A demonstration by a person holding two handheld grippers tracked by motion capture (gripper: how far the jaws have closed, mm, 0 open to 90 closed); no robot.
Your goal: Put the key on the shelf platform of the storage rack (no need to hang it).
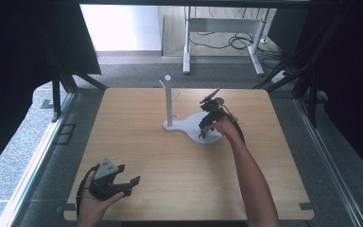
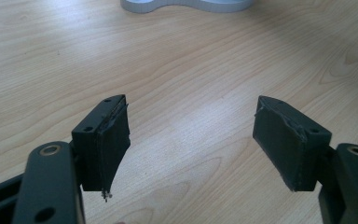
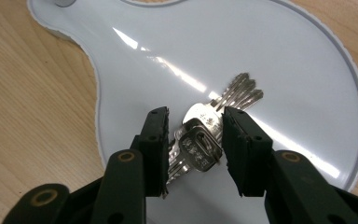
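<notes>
A bunch of silver keys (image 3: 205, 135) lies on the round dish of a white key stand (image 3: 284, 70), blades pointing away from me. My right gripper (image 3: 196, 144) has its two black jaws pressed against either side of the key heads. From above, the right gripper (image 1: 203, 130) sits low over the stand's dish (image 1: 191, 124), beside the upright pole (image 1: 169, 101) with its pegs. My left gripper (image 1: 127, 182) rests near the table's front left edge. Its jaws stand wide apart over bare wood, with nothing between them (image 2: 191, 140).
The wooden table (image 1: 170, 165) carries the stand near its centre back. A slim peg (image 1: 162, 84) sticks out from the pole's top. Beyond the far edge there is a grey floor, a desk frame (image 1: 222, 28) and loose cables.
</notes>
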